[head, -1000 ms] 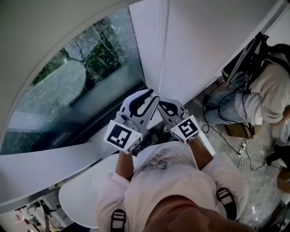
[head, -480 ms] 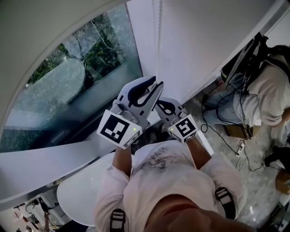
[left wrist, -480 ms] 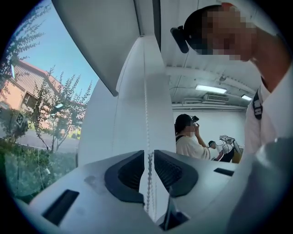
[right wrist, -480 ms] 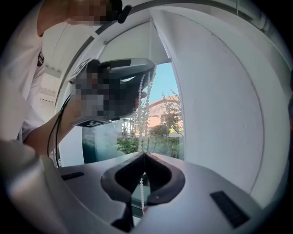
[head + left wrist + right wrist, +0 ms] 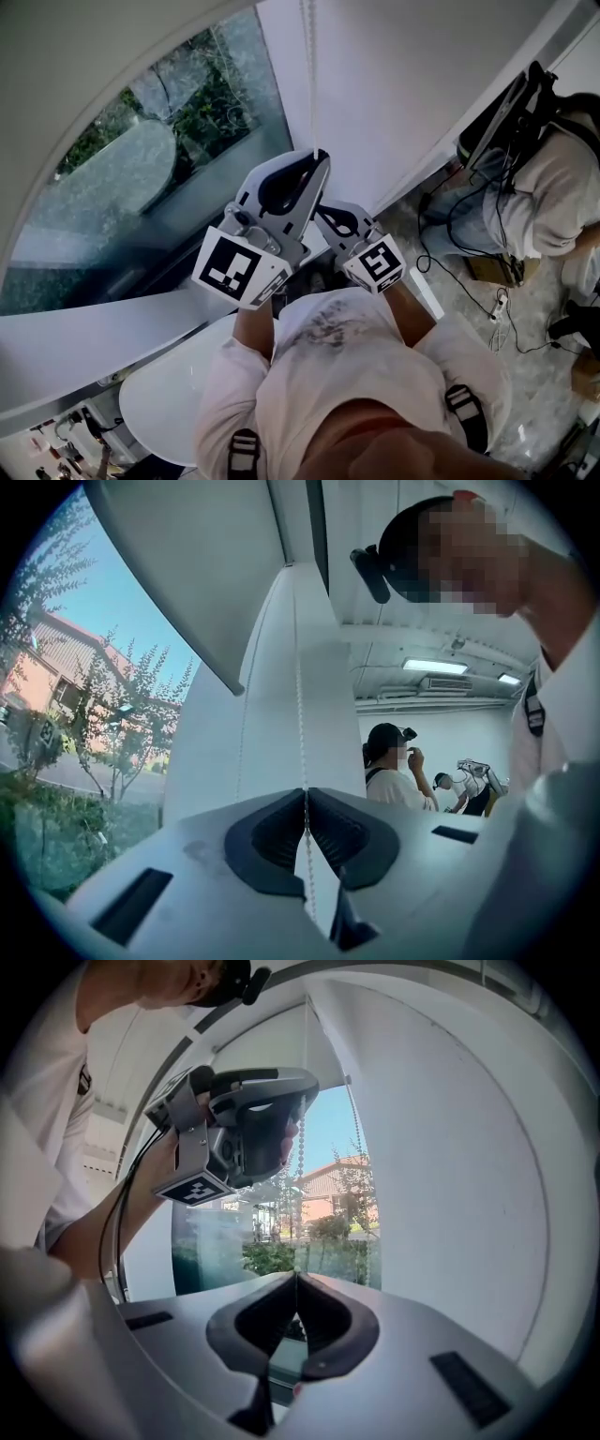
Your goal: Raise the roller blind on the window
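The pale grey fabric roller blind [image 5: 94,66] hangs over the window's upper left, its straight hem partway down the glass. The left gripper [image 5: 317,159] has just been closing and now clamps the thin white bead chain [image 5: 300,714] to the blind's right. The right gripper [image 5: 296,1277] pinches the same chain just below.

The right gripper [image 5: 296,1277] sits low in front, its 2 jaws pressed together on a bead chain [image 5: 302,1162] that hangs straight down to their tips. Higher up the same chain is the left gripper [image 5: 300,1133], held in a hand [image 5: 157,1162]. Its jaws have just been closing on the chain. A 2nd strand [image 5: 356,1138] hangs just to the right. Behind is the window [image 5: 216,1241], with green bushes [image 5: 319,1251] and a red house [image 5: 323,1183] outside. A white wall [image 5: 459,1166] fills the right side
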The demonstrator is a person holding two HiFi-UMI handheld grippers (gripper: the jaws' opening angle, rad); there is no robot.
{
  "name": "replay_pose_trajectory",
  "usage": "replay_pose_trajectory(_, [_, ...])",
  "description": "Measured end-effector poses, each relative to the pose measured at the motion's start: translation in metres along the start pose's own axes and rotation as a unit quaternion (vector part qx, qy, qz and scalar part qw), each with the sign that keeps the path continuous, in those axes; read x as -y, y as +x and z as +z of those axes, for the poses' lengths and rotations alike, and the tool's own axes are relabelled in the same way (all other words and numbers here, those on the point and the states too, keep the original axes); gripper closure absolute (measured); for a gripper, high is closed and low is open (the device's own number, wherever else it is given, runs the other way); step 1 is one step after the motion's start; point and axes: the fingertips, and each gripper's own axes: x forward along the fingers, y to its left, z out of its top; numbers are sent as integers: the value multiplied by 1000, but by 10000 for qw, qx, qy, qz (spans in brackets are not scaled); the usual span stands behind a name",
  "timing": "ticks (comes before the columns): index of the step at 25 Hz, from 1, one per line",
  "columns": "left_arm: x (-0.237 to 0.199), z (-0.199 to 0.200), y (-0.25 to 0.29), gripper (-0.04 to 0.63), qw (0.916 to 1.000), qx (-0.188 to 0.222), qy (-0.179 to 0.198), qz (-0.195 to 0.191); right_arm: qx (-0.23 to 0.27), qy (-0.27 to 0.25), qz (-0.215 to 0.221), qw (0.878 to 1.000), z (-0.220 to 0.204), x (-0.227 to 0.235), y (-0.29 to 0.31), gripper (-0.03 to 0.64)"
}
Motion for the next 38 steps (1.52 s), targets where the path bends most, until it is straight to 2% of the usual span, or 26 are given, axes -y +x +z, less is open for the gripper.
replay_pose_trajectory(6, [-1,-7,-5,581,9999,37,46,143,-56,38,58,10000,-10,-1,2,555])
replay_pose_trajectory(12, [-3,-34,-14,581,9995,-197,-53,249,-370,67,118,9992,-37,-7,9,555])
replay_pose_trajectory(19, [-3,-78,-20,581,9978,-497,-322,288,-843,164,111,9962,-81,-7,13,555])
replay_pose_trajectory(25, [2,-111,-29,581,9947,-704,-693,288,-1232,300,64,9919,-114,-11,10,555])
replay_pose_trajectory(38, [9,-163,-38,581,9893,-1106,-912,263,-1803,431,107,9826,-169,-15,9,555])
